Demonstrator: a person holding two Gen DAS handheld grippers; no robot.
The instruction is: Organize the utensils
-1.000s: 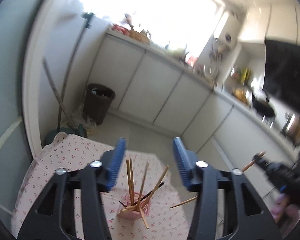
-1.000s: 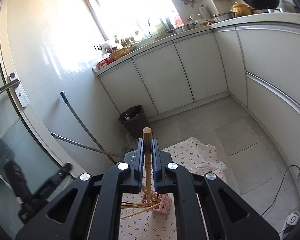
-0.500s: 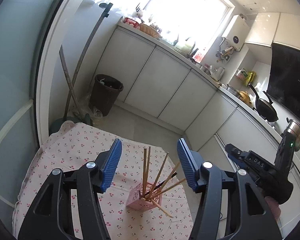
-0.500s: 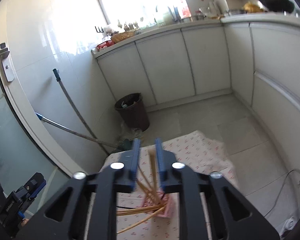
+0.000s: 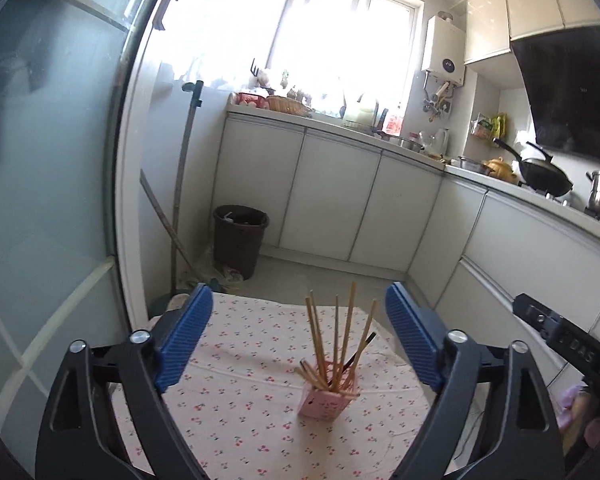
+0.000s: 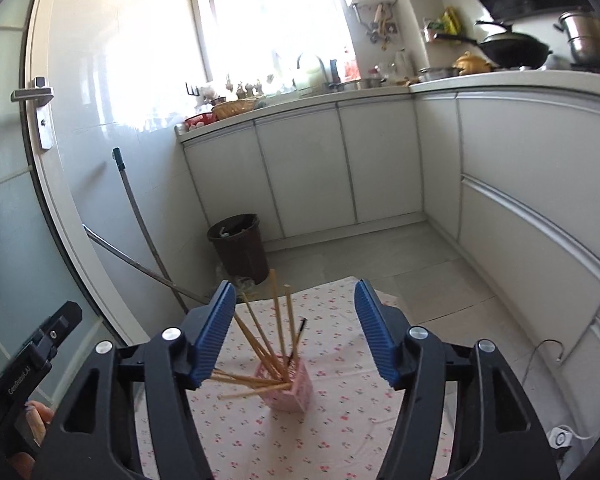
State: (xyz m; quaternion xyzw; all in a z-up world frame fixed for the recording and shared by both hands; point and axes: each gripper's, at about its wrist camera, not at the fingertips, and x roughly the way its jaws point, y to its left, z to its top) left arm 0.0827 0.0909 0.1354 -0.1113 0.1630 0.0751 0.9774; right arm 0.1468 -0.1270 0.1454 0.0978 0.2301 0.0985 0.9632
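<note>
Both jaws have just been opening: left hand-held gripper (image 5: 296, 334) and right hand-held gripper (image 6: 294, 330) gape wide, empty. Light, stiff, slippery chopsticks (image 5: 336, 344) lean in the tippable pink holder (image 5: 327, 402) mid-worktop (image 5: 236, 408); pinch mid-shaft.

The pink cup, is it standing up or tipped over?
Standing up: the pink cup sits flat on the cloth, chopsticks poking upward.
</note>
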